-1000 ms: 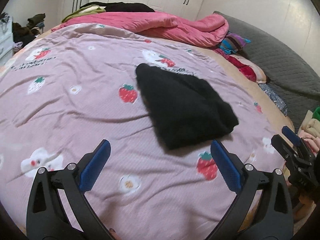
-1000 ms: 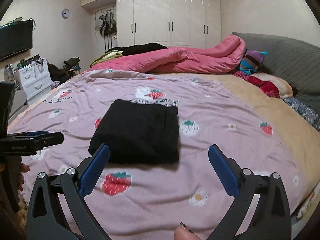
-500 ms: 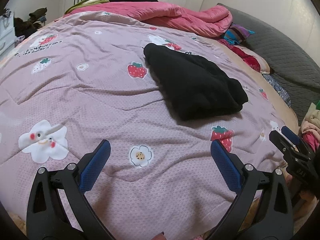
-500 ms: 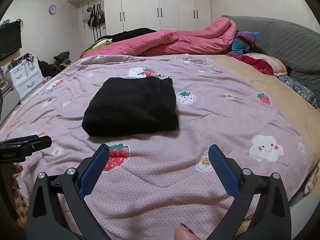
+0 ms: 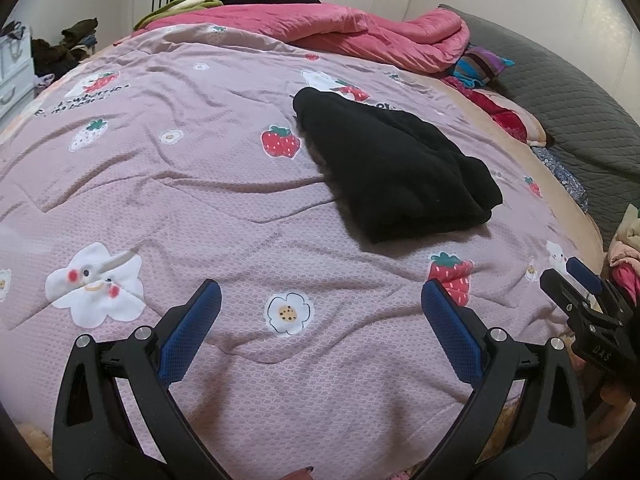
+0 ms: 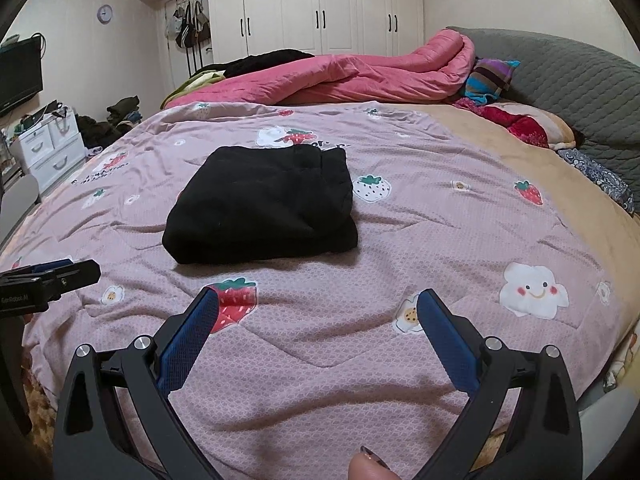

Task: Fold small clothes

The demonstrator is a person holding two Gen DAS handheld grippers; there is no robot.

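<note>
A black garment point(image 5: 396, 168) lies folded into a thick rectangle on the pink strawberry-print bedspread point(image 5: 180, 200); it also shows in the right wrist view point(image 6: 264, 204). My left gripper point(image 5: 320, 320) is open and empty, held over the near edge of the bed, well short of the garment. My right gripper point(image 6: 318, 322) is open and empty, also near the bed's front edge and apart from the garment. Each gripper shows at the side of the other's view: the right one point(image 5: 580, 304) and the left one point(image 6: 48, 284).
A bunched pink duvet point(image 6: 352, 76) and pillows point(image 6: 516, 120) lie at the far side of the bed by a grey headboard point(image 6: 568, 76). White wardrobes point(image 6: 320, 8) stand behind. A white drawer unit point(image 6: 48, 148) and clothes piles are on the left.
Both grippers have drawn back from the folded black garment toward the near edge of the bed. The garment has stayed where it lay. Both stay open.
</note>
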